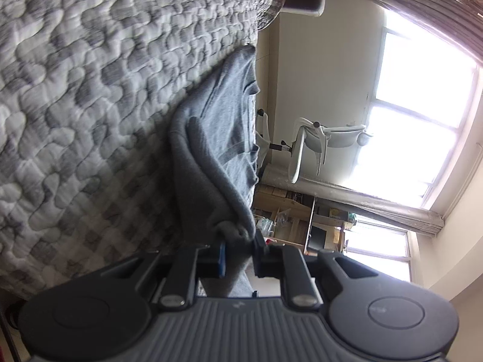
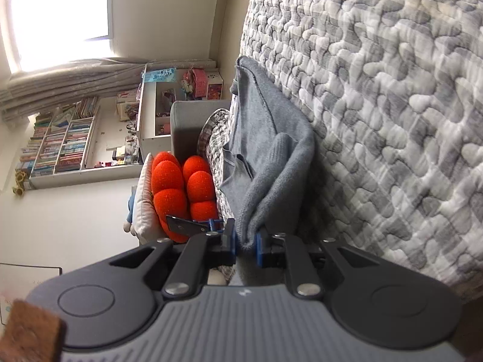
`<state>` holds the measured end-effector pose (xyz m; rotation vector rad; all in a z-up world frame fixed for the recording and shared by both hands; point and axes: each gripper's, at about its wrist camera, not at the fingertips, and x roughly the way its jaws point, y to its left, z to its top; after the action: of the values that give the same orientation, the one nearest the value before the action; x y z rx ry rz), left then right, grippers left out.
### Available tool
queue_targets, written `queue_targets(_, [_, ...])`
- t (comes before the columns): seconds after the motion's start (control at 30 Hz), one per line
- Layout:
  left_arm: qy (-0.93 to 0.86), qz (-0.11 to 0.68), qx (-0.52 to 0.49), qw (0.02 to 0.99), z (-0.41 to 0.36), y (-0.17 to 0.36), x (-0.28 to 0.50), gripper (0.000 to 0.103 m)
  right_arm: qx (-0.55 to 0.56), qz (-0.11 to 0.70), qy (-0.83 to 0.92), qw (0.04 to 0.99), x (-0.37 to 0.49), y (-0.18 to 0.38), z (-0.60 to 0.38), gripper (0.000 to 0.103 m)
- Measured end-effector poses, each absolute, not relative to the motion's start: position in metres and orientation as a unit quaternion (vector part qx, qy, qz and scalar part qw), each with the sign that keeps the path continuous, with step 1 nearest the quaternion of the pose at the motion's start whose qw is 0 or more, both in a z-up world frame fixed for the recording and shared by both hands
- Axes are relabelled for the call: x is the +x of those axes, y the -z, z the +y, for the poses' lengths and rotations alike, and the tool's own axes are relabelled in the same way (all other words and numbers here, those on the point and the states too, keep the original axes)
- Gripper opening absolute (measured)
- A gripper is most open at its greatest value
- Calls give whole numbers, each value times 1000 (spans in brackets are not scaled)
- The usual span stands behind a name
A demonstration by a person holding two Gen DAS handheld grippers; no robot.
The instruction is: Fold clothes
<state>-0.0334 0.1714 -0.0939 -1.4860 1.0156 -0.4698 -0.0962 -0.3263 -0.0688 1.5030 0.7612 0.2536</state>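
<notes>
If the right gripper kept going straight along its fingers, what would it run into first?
The right gripper is already shut on the grey garment, so it would push into that cloth first. Beyond it lies the quilted bed cover, probably next; depth is unclear.

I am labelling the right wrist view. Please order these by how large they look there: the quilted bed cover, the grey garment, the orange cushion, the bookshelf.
1. quilted bed cover
2. grey garment
3. orange cushion and bookshelf: these look alike, and the bookshelf stands farther away, so I do not rank them.
</notes>
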Motion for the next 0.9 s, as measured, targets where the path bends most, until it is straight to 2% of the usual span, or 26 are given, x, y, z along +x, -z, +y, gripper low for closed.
queue_targets(0.3, [211,407,-633,624,157,56,32,12,677,305,-101,662,-39,46,-328,16])
queue_targets(0.63, [178,422,-611,646,160,76,104,11,683,312,-92,654,31,67,-336,16])
queue_targets(0.83, [169,437,-579,667,164,97,142,12,684,320,-96,649,60,97,-346,21])
queue_targets(0.9, [174,442,-557,681,166,103,154,12,670,325,-99,660,67,104,-350,29])
